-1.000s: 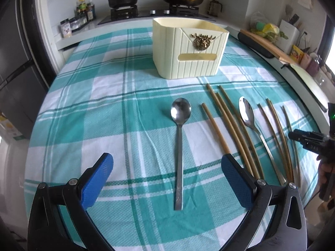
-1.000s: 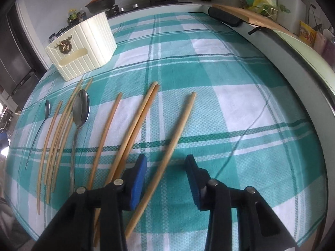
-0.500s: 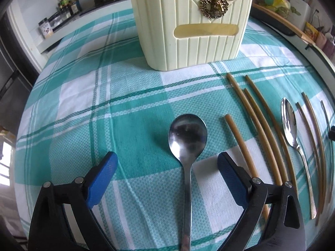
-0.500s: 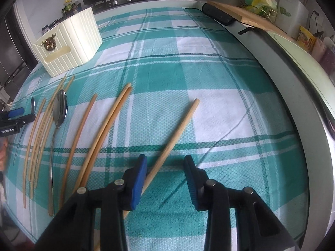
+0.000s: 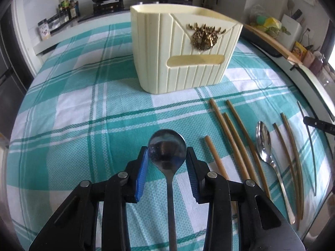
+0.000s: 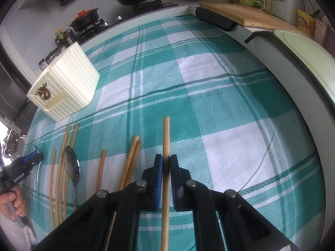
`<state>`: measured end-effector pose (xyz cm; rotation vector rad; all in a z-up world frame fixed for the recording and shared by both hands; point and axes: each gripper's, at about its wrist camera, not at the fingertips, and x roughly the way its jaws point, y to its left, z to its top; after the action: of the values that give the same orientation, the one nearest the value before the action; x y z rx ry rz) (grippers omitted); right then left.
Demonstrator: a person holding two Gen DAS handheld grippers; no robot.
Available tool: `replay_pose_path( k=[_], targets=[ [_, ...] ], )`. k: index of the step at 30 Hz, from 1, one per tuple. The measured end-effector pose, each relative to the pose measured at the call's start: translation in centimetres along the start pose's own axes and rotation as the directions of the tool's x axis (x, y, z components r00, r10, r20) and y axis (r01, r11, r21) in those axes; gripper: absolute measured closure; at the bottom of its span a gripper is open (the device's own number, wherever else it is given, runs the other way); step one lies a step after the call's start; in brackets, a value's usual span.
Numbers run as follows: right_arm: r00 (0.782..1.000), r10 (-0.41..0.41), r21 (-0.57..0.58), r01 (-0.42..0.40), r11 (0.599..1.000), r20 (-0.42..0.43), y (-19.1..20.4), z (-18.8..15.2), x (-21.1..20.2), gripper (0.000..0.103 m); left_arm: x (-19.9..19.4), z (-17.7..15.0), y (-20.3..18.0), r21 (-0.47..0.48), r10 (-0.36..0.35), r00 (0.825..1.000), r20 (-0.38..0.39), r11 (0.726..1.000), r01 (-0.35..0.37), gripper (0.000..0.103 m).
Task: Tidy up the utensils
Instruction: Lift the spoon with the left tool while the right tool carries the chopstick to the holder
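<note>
Your steel spoon (image 5: 167, 152) lies with its bowl toward the far edge of the desk, handle running back to the near edge; its bowl sits between the blue pads of your left claw (image 5: 167, 161), which is closing. Your right claw (image 6: 166, 167) pinches one bamboo chopstick (image 6: 166, 138), its tip pointing to the far edge. A second spoon (image 5: 264, 144) lies among the other chopsticks (image 5: 232, 138) toward the right edge. The cream ribbed holder (image 5: 180, 62) stands upright near the far edge, open-topped, a brass stag emblem (image 5: 205, 36) on its front.
</note>
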<state>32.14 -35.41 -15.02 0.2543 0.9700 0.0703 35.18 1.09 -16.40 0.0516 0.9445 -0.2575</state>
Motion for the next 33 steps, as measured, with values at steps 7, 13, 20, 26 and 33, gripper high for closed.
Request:
replay_pose_path(
  k=[7, 13, 20, 26, 33],
  targets=[
    [0.984, 0.086, -0.107, -0.07, 0.992, 0.158, 3.4, -0.1, -7.9, 0.095, -7.8, -0.5, -0.7, 0.019, -0.019, 0.987, 0.163, 1.0, 0.016, 0.067],
    [0.954, 0.116, -0.205, -0.059, 0.977, 0.276, 5.8, -1.2, -13.4, 0.096, -13.0, -1.7, -1.4, 0.019, -0.04, 0.961, 0.273, 0.999, 0.036, 0.067],
    [0.915, 0.138, -0.267, -0.035, 0.963, 0.379, 8.1, -1.2, -16.3, 0.096, -15.9, -1.4, -1.2, 0.004, -0.06, 0.943, 0.328, 0.998, 0.063, 0.068],
    [0.896, 0.174, -0.301, -0.048, 0.952, 0.408, 9.6, 1.3, -16.7, 0.096, -17.2, 0.8, -0.8, 0.006, -0.093, 0.938, 0.335, 0.995, 0.096, 0.068],
    [0.868, 0.246, -0.37, -0.08, 0.926, 0.43, 13.2, 6.8, -16.6, 0.096, -19.4, 6.4, 0.5, -0.004, -0.106, 0.921, 0.374, 0.993, 0.116, 0.068]
  ],
)
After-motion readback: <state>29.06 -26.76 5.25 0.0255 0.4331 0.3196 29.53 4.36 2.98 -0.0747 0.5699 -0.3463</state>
